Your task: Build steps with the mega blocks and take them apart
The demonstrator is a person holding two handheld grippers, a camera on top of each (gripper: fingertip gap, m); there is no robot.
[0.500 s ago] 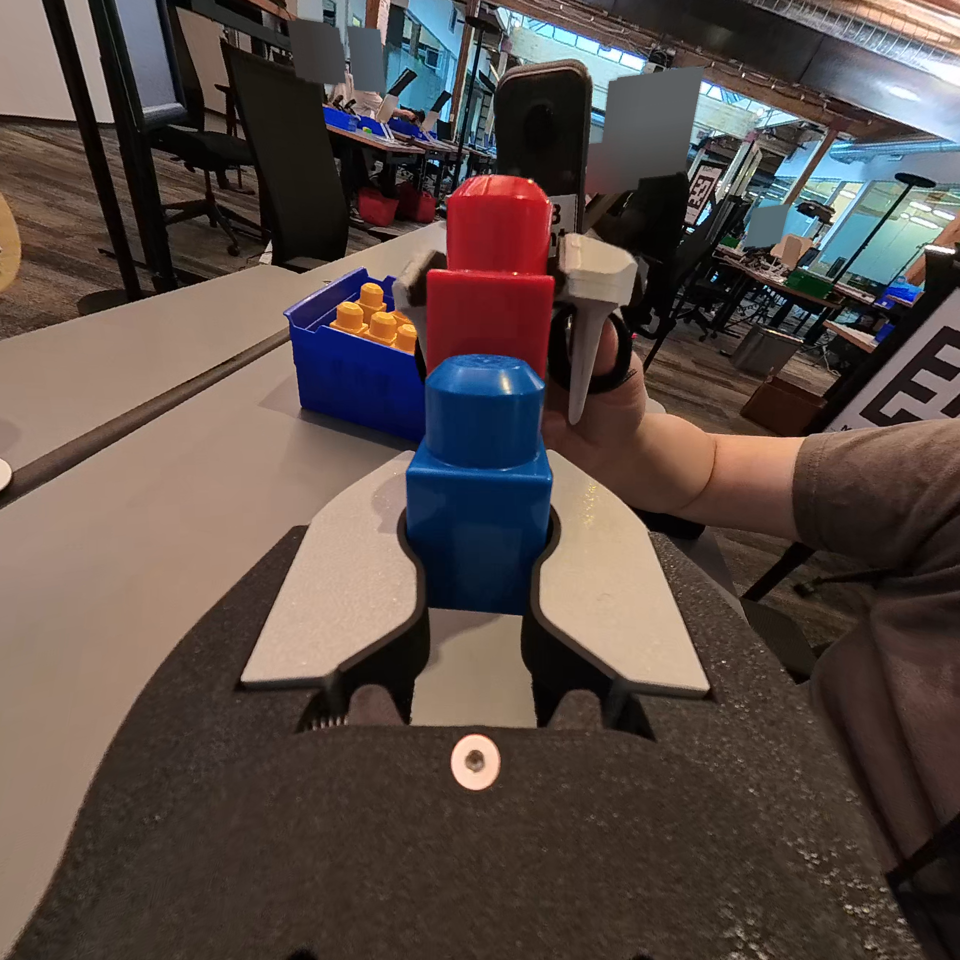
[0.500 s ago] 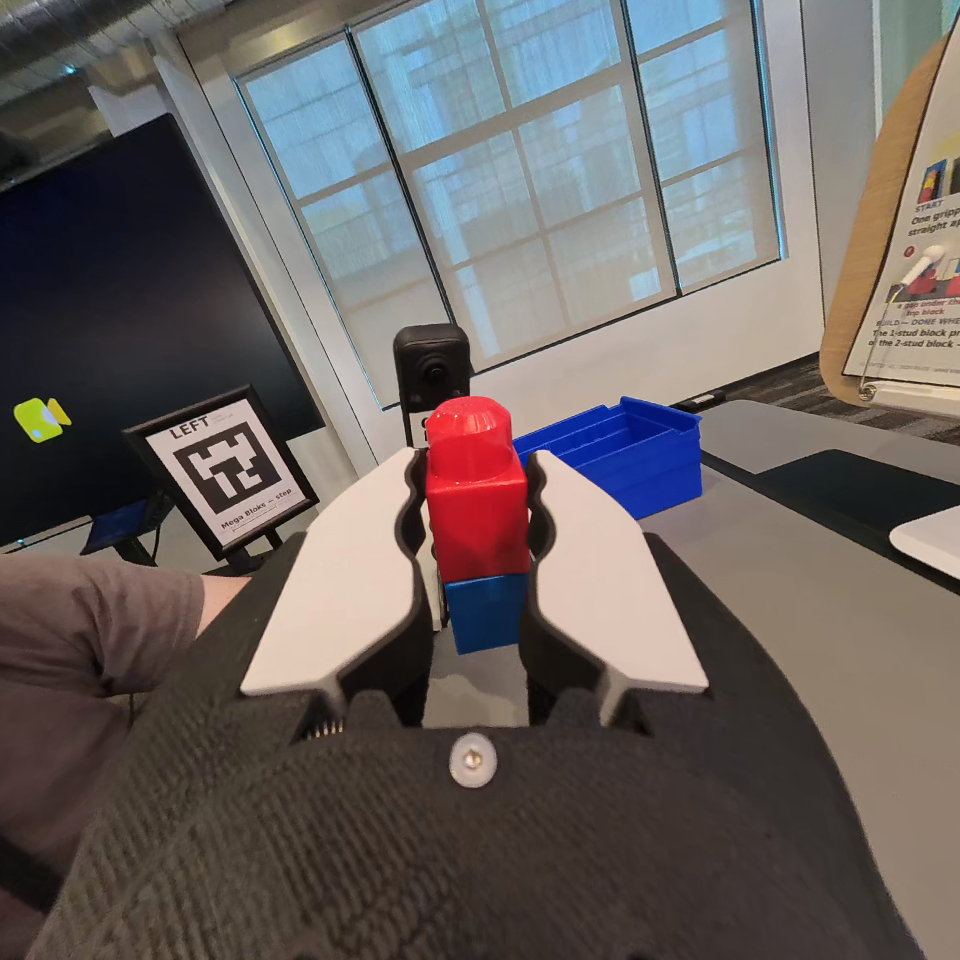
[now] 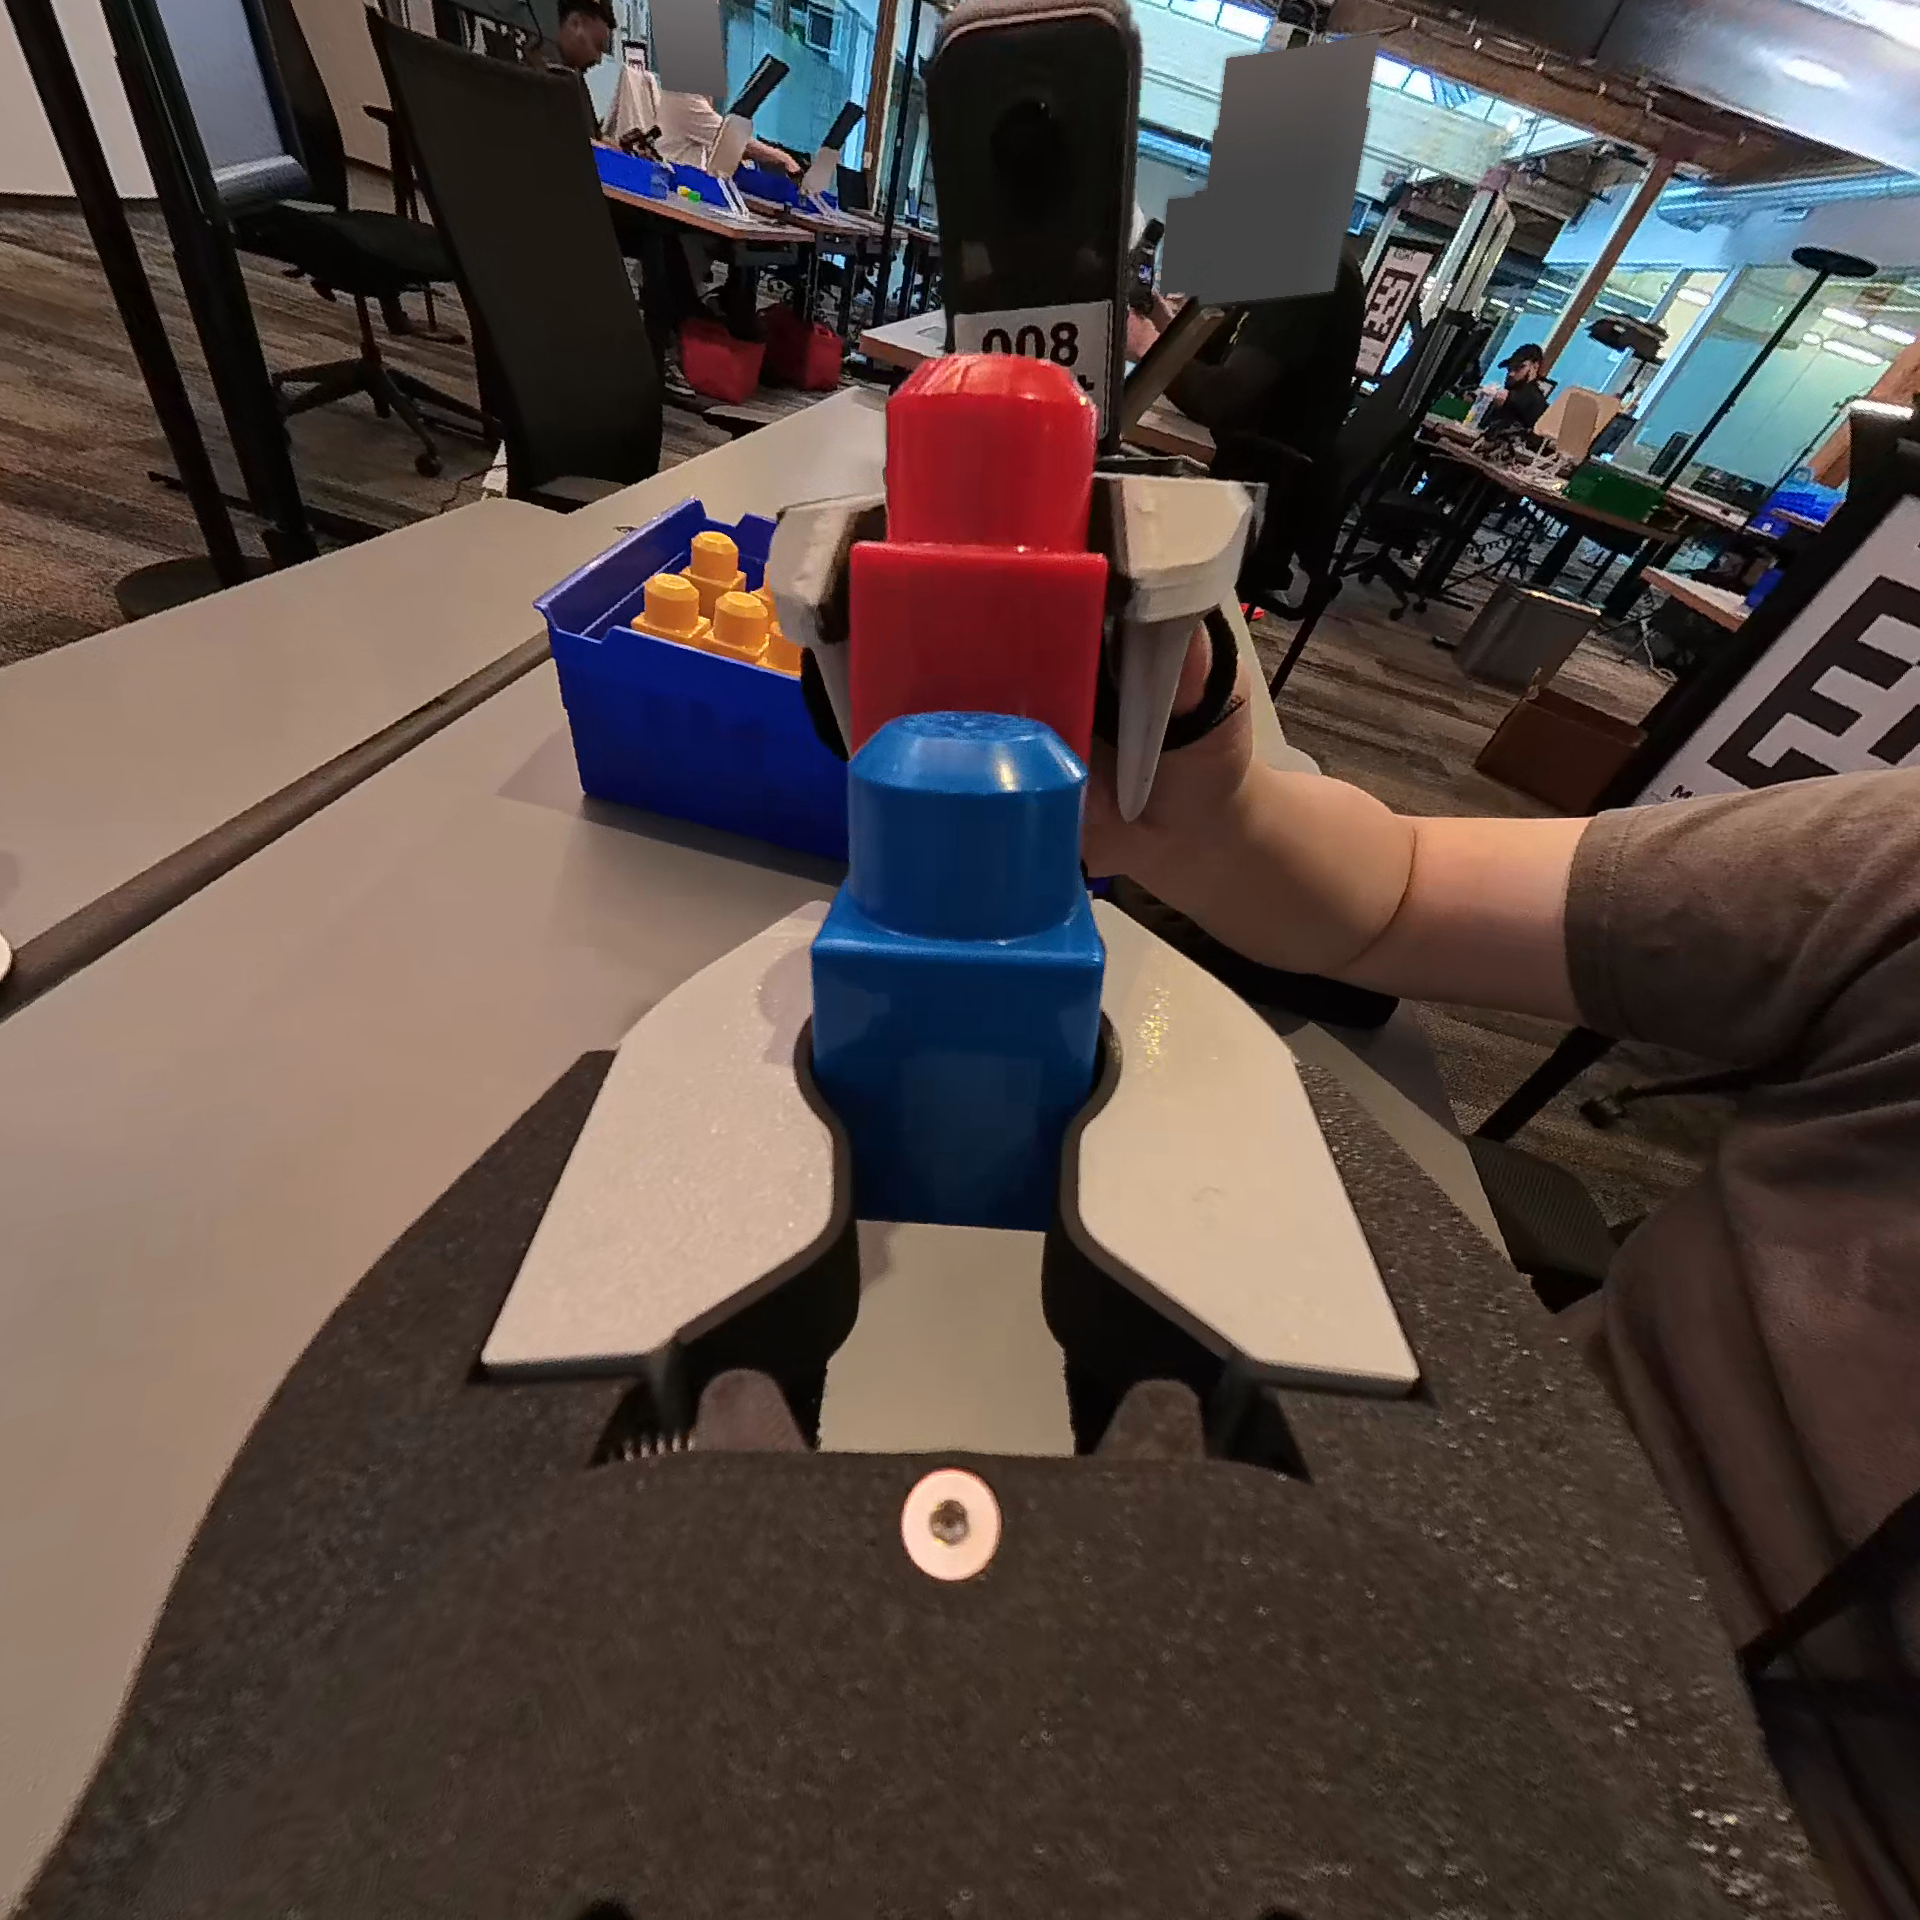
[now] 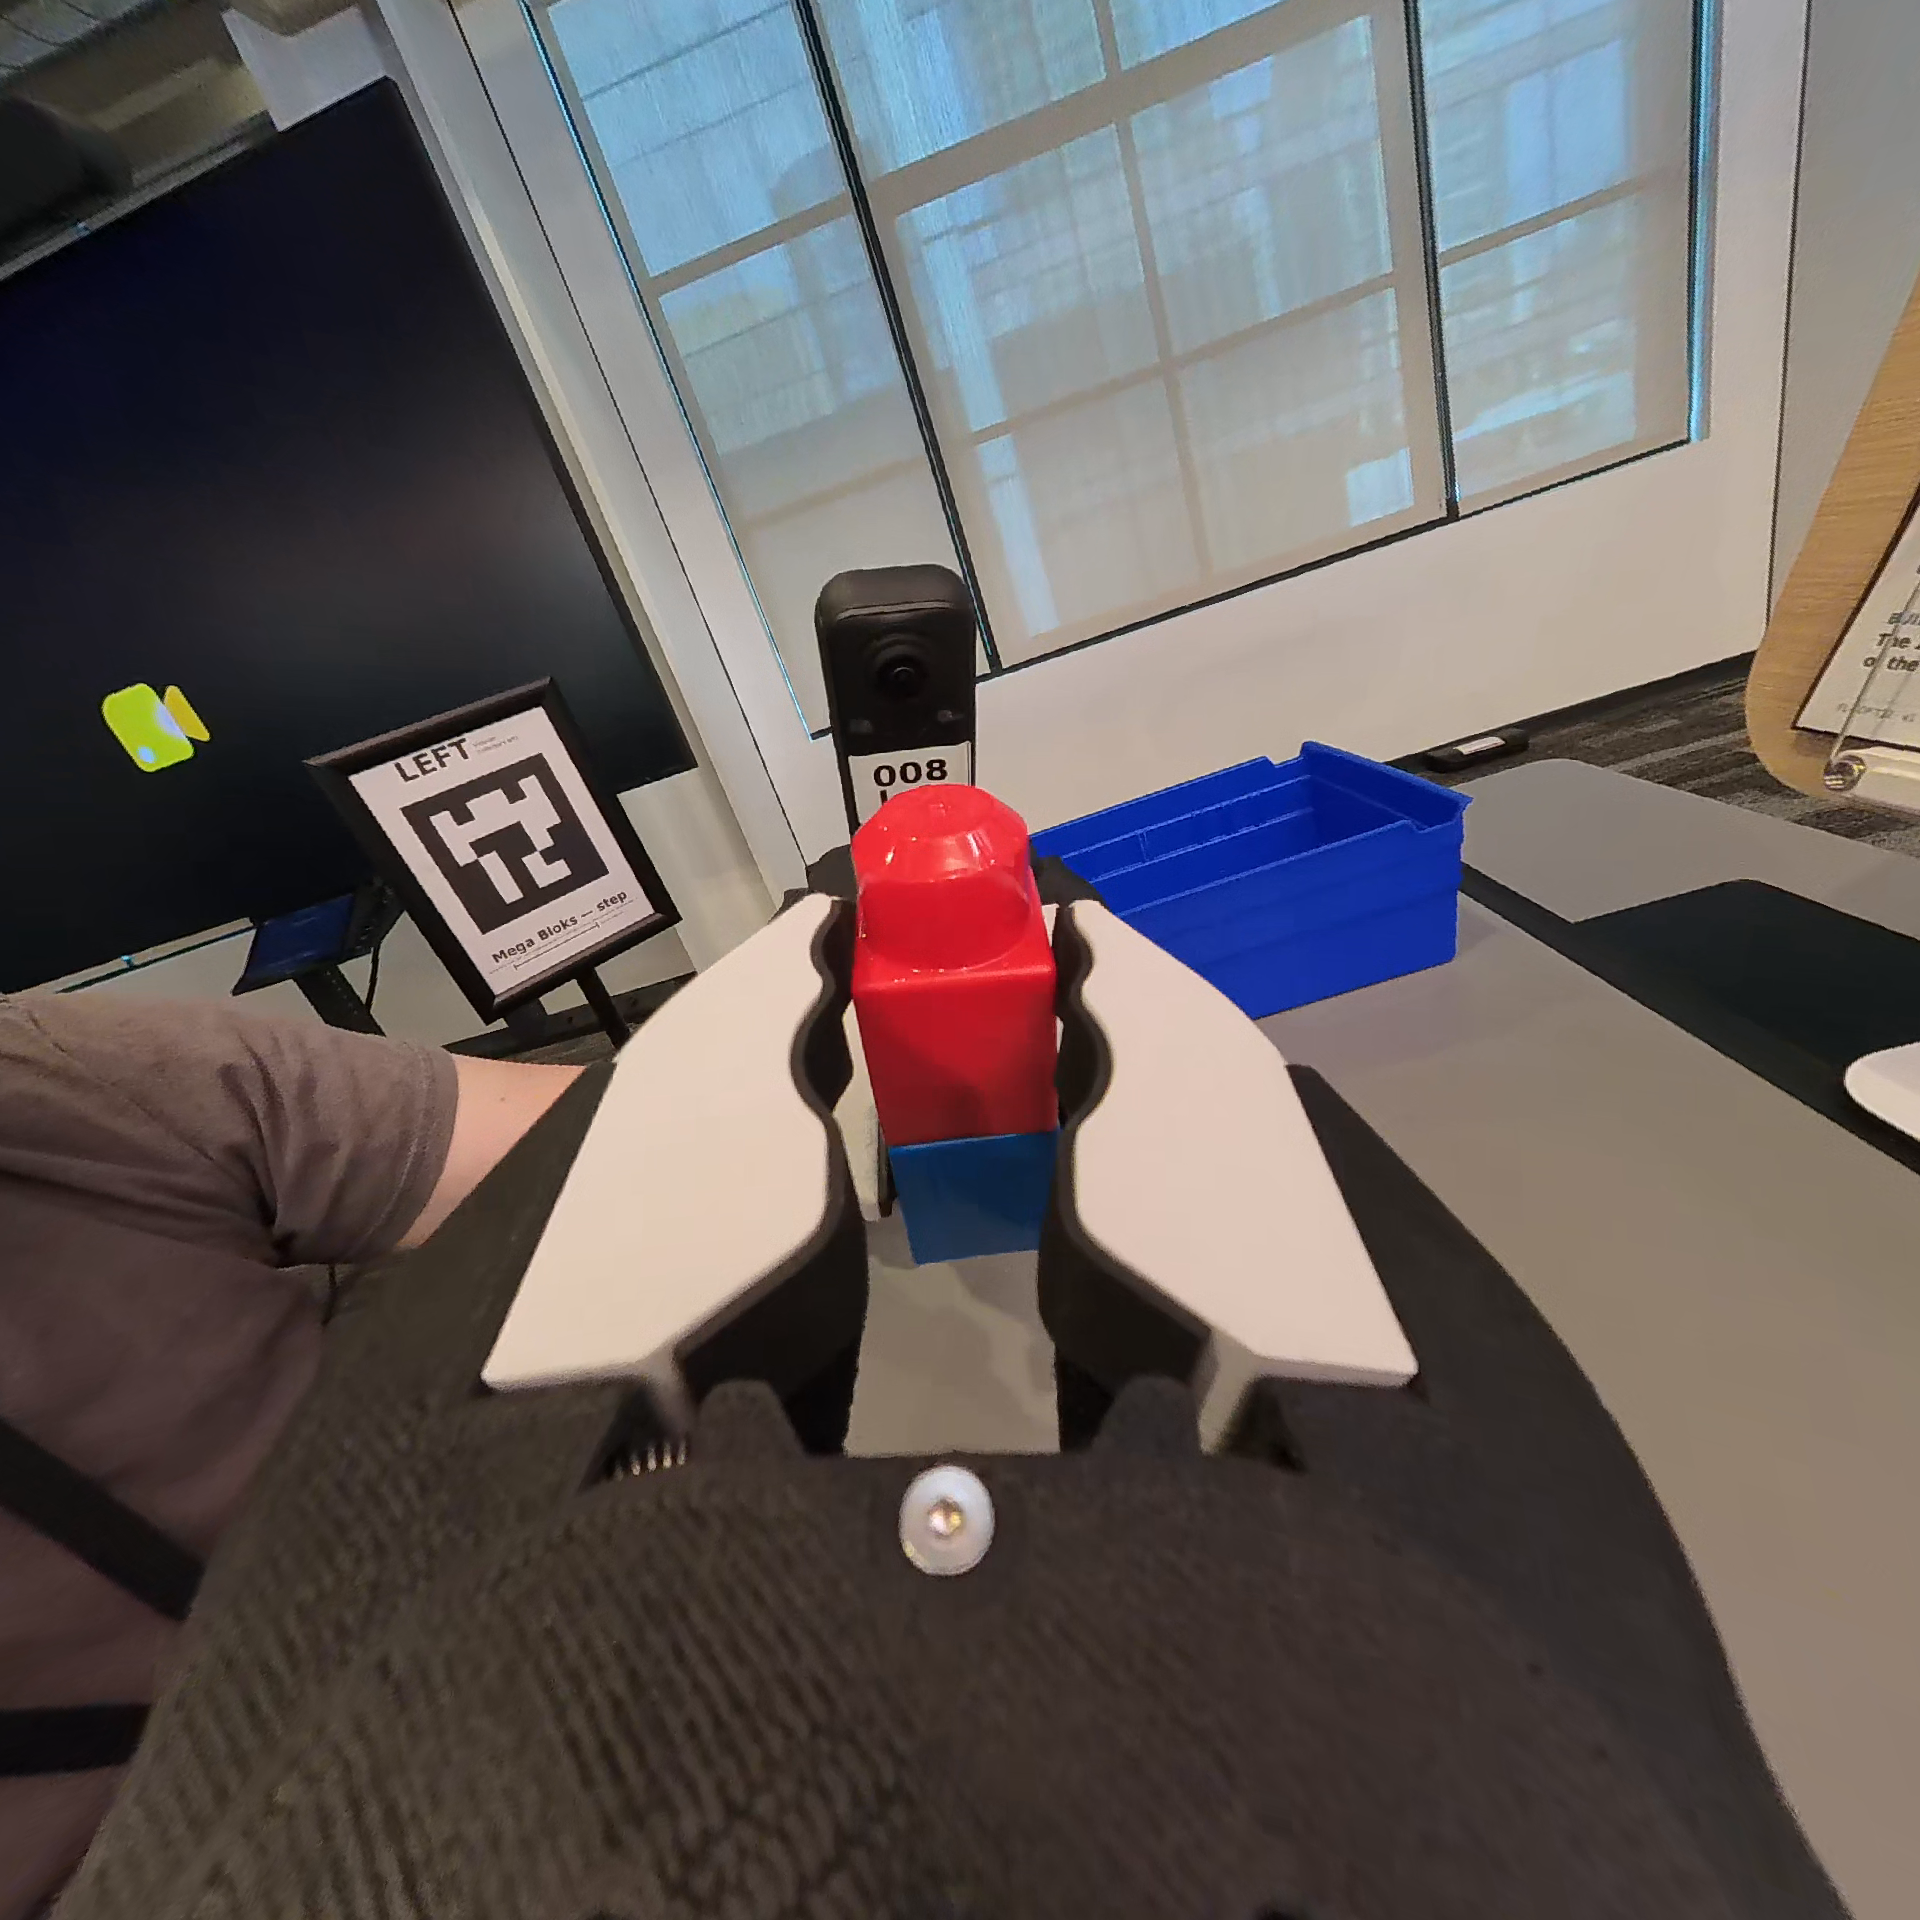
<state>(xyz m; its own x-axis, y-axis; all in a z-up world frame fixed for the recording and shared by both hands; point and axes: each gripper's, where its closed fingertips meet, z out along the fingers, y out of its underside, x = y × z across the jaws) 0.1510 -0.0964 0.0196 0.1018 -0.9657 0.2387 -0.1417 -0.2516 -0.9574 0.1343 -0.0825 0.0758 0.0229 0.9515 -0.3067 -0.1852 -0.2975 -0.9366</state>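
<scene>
My left gripper [image 3: 956,987] is shut on a blue block [image 3: 956,1049], which stands upright between its fingers with one stud showing. My right gripper [image 4: 948,935] is shut on a red one-stud block [image 4: 951,1029]. The red block sits on the far end of the blue block [image 4: 971,1195], so the two make a step held above the grey table [image 3: 312,987]. In the left wrist view the right gripper [image 3: 982,582] faces me and grips the red block [image 3: 977,644] from the far side, with a hand behind it.
A blue bin [image 3: 675,717] with several orange blocks [image 3: 707,603] stands on the table behind the blocks. An empty blue bin [image 4: 1288,904] stands on the other side. A framed marker sign [image 4: 499,852], a clipboard stand [image 4: 1849,623] and a white object at the right edge [image 4: 1886,1091] are nearby. About 5 cm separates my left fingertips from my right.
Both grippers keep their hold and the blocks stay together. The right wrist view has turned slightly, so the clipboard stand sits farther to the right edge.
</scene>
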